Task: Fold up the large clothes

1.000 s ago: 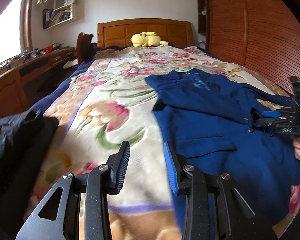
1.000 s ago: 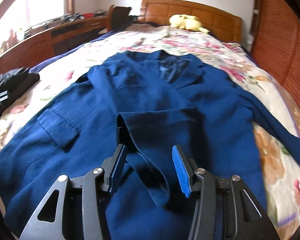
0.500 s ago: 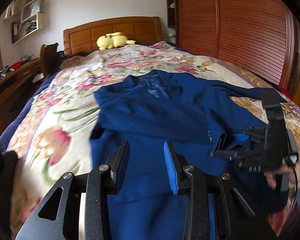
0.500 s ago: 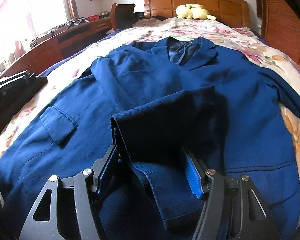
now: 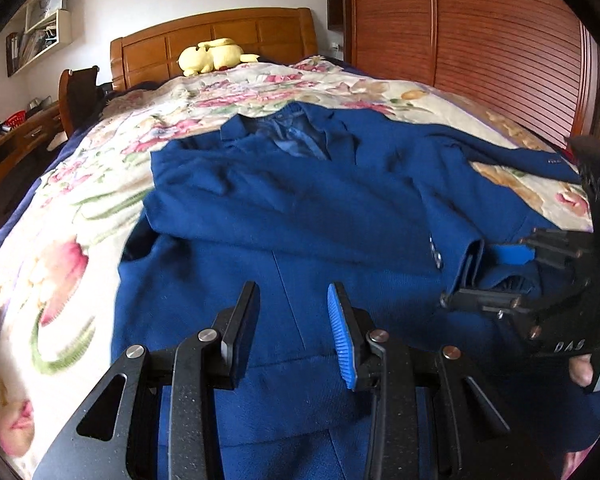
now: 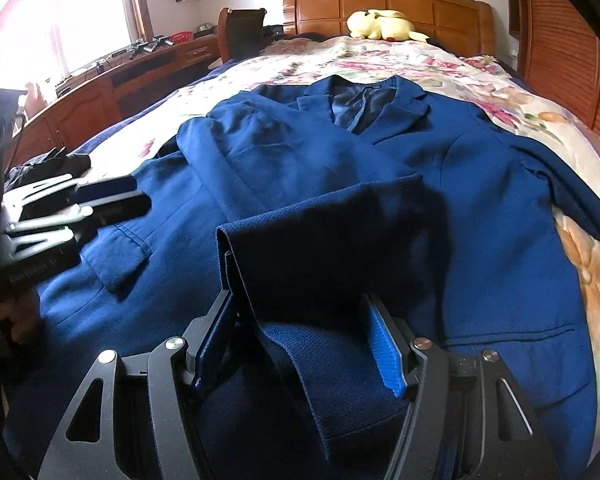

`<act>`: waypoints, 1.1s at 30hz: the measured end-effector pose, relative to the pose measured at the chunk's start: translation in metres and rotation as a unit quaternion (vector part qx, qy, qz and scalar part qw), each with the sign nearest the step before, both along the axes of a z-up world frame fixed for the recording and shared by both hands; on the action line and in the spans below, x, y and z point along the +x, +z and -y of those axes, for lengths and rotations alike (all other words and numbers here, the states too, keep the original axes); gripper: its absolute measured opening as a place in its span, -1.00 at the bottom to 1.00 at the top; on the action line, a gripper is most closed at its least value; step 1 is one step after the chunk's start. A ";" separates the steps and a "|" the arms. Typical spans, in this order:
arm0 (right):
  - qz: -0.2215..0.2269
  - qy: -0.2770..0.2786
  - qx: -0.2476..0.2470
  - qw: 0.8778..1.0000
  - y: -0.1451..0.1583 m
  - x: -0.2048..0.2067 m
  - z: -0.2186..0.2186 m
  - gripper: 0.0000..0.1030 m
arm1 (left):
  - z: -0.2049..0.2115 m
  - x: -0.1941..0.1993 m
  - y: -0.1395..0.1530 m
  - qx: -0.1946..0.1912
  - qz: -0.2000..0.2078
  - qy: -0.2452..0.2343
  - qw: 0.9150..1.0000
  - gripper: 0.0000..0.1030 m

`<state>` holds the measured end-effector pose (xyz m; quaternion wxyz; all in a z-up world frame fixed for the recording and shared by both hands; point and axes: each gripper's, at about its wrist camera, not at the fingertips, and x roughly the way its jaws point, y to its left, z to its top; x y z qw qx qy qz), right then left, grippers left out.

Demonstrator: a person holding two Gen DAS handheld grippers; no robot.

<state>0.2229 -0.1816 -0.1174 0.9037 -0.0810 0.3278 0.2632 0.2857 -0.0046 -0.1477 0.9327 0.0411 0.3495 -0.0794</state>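
Lying between spread right claw (image 6: 300,340) fingers: jacket (image 6: 380,184) sleeve; left claw (image 5: 294,330) released above.

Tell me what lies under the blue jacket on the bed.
The blue jacket lies spread on a floral blanket, which shows around its edges. The jacket covers the blanket directly beneath it, so anything else under there cannot be seen.

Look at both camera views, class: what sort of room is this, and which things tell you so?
Most likely a home bedroom: a bed with a floral blanket and wooden headboard, a yellow plush toy near the headboard, and a wooden desk under the window.
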 end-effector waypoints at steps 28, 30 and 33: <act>0.081 -0.104 0.044 0.990 0.038 -0.027 0.088 -0.76 | 0.009 0.005 -0.011 0.015 -0.016 -0.006 1.000 -0.30; 0.096 -0.125 0.033 0.987 0.041 -0.031 0.092 -0.75 | 0.009 0.005 -0.011 0.015 -0.017 -0.006 1.000 -0.30; 0.112 -0.139 0.019 0.984 0.046 -0.042 0.090 -0.75 | 0.009 0.005 -0.011 0.015 -0.017 -0.006 1.000 -0.30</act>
